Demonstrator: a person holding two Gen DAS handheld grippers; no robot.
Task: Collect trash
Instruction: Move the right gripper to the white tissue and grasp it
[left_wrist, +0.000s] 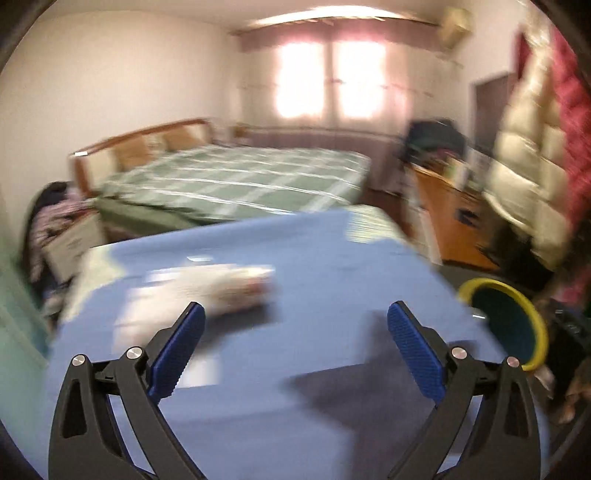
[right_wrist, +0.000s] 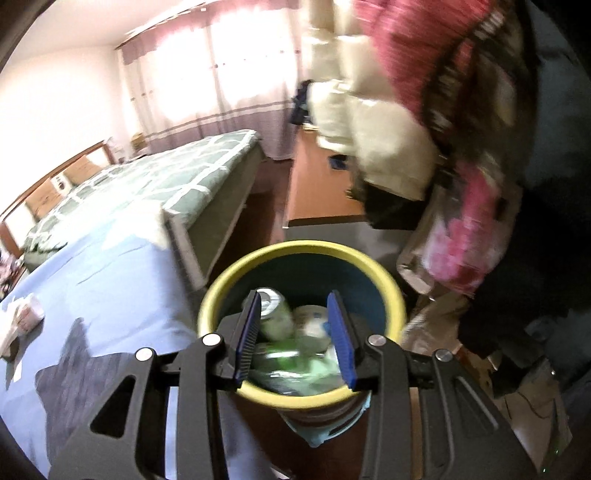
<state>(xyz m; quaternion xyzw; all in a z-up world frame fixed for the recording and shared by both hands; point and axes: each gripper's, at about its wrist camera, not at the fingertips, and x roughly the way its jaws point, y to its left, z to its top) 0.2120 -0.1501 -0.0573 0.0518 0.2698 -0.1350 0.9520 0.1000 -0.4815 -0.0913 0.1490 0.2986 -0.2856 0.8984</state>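
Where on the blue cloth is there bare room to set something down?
The blue cloth is bare between the white trash and the edge by the yellow-rimmed bin. Its left end is crowded with that trash. The bin already holds a can.

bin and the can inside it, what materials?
Bin: looks like smooth moulded plastic, with a matte yellow rim and a teal inner wall; blur leaves it open. Can: probably aluminium, going by its shiny silver top and green printed side.

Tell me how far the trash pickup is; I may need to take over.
Done: a can and green wrappers already lie in the yellow-rimmed bin. In hand: nothing; the left gripper and right gripper both look empty. Left: white crumpled trash on the blue table.
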